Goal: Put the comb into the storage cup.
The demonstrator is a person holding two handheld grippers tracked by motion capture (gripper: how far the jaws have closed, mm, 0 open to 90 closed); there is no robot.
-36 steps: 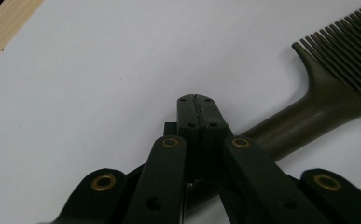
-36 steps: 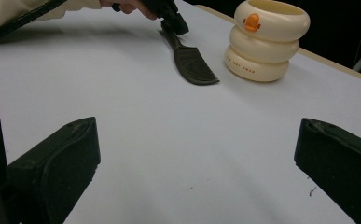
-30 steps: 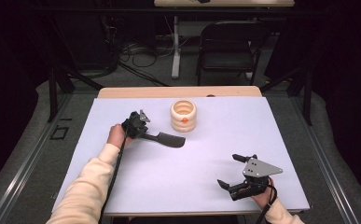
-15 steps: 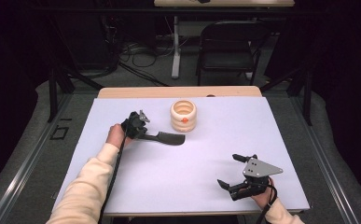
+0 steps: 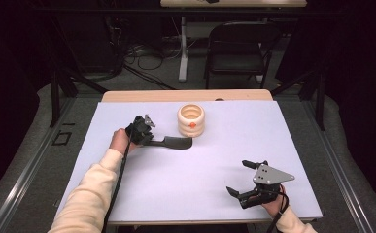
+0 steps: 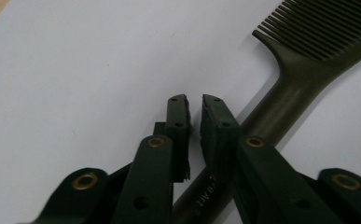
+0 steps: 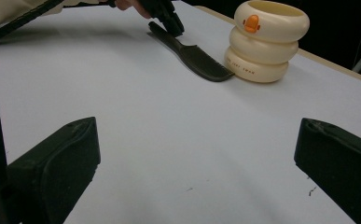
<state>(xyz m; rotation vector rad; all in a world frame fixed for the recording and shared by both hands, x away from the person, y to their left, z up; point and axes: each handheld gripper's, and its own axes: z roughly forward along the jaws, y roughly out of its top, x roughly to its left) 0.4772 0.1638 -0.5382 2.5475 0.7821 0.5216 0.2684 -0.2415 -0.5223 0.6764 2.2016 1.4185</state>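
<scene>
Little has moved since the earlier frames: both hands hold their places, and the left gripper's (image 6: 194,103) jaws have just been opening off the dark plastic comb (image 5: 176,142).

Narrowly parted, its pads straddle the comb's handle unpressed; the comb lies flat just beside the cream ringed cup (image 5: 191,120). The right gripper (image 5: 240,177) rests spread wide on the white table (image 5: 185,194); a dark chair (image 5: 241,46) stands beyond.

A lab or studio recording space: a table (image 5: 127,95) under a white sheet stands in a dark room, black metal framing (image 5: 59,87) at the left, loose cables (image 5: 142,53) on grey floor at upper centre, a folding chair (image 5: 239,48) behind.
</scene>
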